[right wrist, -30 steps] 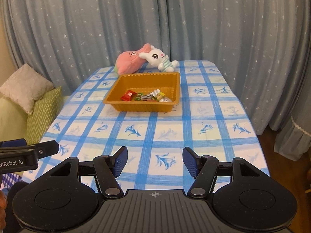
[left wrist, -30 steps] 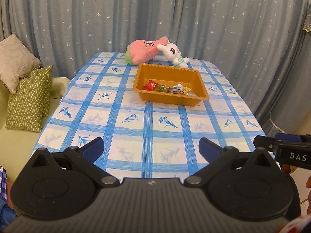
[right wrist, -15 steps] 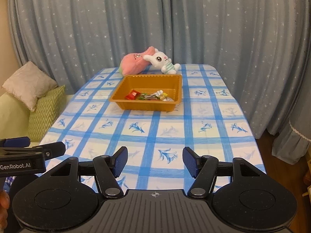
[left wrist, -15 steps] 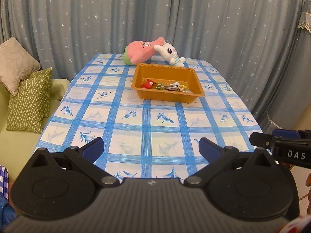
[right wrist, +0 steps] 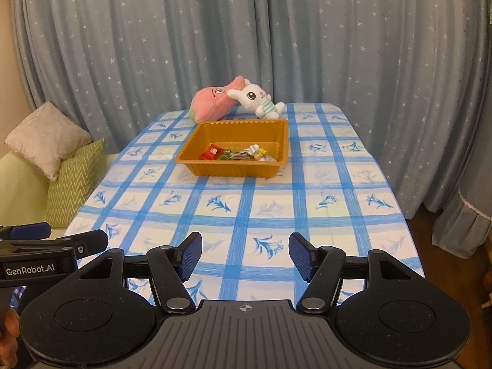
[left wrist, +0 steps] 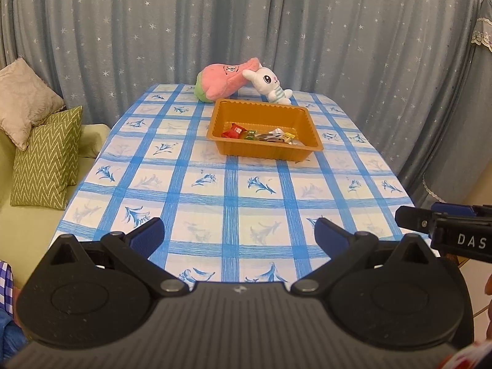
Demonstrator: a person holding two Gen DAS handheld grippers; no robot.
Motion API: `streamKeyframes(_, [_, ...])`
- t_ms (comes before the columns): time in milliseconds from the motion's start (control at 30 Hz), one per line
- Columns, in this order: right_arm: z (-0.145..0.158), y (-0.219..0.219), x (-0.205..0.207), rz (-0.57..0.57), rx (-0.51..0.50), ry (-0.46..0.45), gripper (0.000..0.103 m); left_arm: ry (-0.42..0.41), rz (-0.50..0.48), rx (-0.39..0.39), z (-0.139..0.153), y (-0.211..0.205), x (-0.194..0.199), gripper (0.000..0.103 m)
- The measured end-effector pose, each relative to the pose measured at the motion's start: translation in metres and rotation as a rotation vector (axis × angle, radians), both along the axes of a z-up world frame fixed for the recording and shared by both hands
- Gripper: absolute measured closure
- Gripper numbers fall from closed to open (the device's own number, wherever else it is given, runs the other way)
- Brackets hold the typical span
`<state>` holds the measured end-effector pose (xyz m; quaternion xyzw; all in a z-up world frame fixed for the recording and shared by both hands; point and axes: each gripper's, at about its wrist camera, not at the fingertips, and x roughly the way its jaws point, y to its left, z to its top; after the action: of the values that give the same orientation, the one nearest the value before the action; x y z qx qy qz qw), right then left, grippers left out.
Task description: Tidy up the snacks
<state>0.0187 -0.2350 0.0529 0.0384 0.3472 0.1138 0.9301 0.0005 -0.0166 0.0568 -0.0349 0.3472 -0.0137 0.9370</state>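
Note:
An orange tray (left wrist: 311, 127) (right wrist: 284, 141) stands toward the far end of the blue-checked table (left wrist: 233, 203) (right wrist: 252, 212). Several wrapped snacks (left wrist: 259, 134) (right wrist: 236, 153) lie in it, among them a red packet (left wrist: 235, 129) (right wrist: 210, 152). My left gripper (left wrist: 239, 236) is open and empty, held over the table's near edge, far from the tray. My right gripper (right wrist: 245, 255) is open and empty, also over the near edge. Each gripper shows at the side of the other's view.
A pink plush (left wrist: 224, 81) (right wrist: 212, 103) and a white bunny plush (left wrist: 269, 84) (right wrist: 256, 98) lie behind the tray. A sofa with cushions (left wrist: 46, 150) (right wrist: 72, 181) stands left of the table. Curtains (left wrist: 246, 30) hang behind.
Both grippers have pulled back and risen from the table; the tray looks smaller and farther away. The jaws stay open.

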Motion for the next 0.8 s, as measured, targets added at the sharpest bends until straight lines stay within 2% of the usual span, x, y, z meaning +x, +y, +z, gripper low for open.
streamKeyframes(800, [-0.005, 0.001, -0.003, -0.004, 0.008, 0.009, 0.04, 0.019, -0.004, -0.001, -0.011, -0.001, 0.003, 0.0])
